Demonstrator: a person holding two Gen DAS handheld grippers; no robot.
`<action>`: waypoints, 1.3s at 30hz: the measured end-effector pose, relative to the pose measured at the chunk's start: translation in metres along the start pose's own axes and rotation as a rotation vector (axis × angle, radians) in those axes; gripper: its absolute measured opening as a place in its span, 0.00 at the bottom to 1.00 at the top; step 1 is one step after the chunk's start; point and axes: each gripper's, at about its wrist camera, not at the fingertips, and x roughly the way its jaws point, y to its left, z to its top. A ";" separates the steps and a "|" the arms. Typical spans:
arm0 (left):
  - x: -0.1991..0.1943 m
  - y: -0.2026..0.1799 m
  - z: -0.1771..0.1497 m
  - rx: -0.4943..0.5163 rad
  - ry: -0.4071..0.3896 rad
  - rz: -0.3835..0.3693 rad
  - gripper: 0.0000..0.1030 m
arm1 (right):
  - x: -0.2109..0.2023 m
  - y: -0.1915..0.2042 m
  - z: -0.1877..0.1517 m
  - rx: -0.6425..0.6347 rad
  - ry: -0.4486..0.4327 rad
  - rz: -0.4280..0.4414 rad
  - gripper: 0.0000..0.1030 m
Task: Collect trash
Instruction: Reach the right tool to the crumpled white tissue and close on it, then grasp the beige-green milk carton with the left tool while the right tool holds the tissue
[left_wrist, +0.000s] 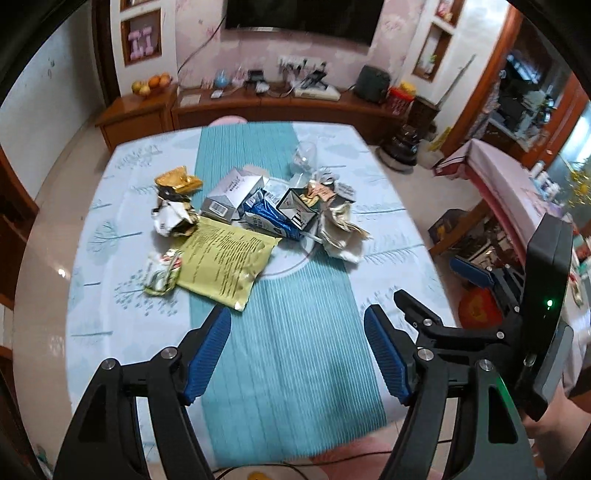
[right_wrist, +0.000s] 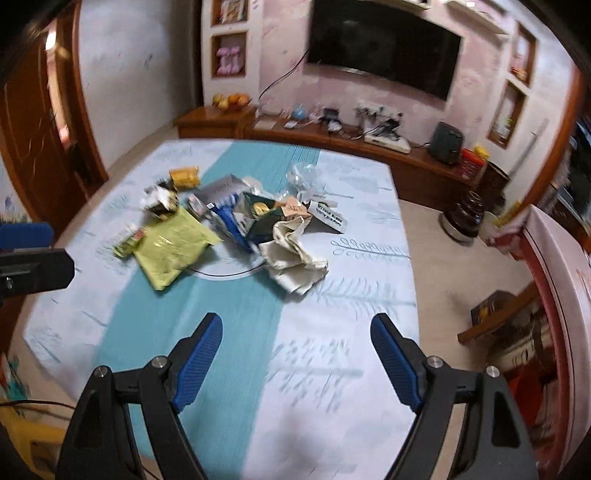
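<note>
With both the left gripper (left_wrist: 297, 347) and right gripper (right_wrist: 296, 354) spread apart and empty above the table (left_wrist: 110, 192), we judge the trash pile (left_wrist: 255, 214) at its middle light, crushable and slippery, best pinched at crumpled folds.

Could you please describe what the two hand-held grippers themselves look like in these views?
Both match: the left hand-held gripper and the right hand-held gripper have black angular linkage arms with silver pivot bolts and ribbed blue pads on their fingers. In the left wrist view, the right unit carries a black housing with a small green light.
</note>
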 end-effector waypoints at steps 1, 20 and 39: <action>0.013 0.000 0.006 -0.006 0.014 0.013 0.71 | 0.011 0.000 0.003 -0.019 0.009 0.004 0.81; 0.111 0.021 0.057 -0.108 0.151 0.118 0.71 | 0.150 0.031 0.034 -0.413 0.076 0.046 0.63; 0.170 -0.046 0.137 0.199 0.220 0.145 0.71 | 0.165 -0.087 0.070 0.165 0.233 0.426 0.32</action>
